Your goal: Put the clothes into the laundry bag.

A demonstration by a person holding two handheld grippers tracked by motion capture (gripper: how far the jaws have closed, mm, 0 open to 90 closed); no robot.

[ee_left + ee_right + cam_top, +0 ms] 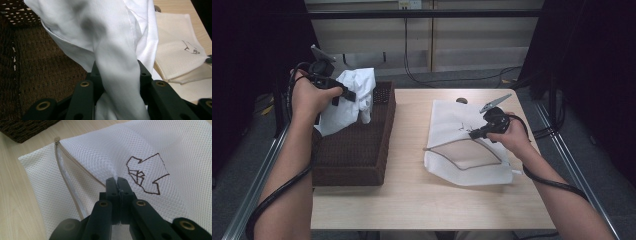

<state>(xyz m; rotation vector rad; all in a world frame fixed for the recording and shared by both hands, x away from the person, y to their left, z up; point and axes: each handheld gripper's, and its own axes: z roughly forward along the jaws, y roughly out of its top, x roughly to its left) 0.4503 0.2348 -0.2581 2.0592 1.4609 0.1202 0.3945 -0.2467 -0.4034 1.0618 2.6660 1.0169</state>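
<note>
The left gripper (343, 93) has its fingers pinching a white shirt (354, 95), held up over the brown woven basket (357, 150). The right gripper (472, 132) has its fingers pressed together on the top layer of a white mesh bag (462, 150), which lies flat at the right of the surface (412, 195), its zip open.

The likely trouble: the pinch on the mesh is thin and could slip, letting the mouth fall flat. The shirt hangs in loose folds, so a trailing part could catch on the basket rim or miss the opening and bunch up outside the bag.

The surface is pale wood with metal rails at both sides. Beyond it are a pale wall panel, floor cables and dark curtains
</note>
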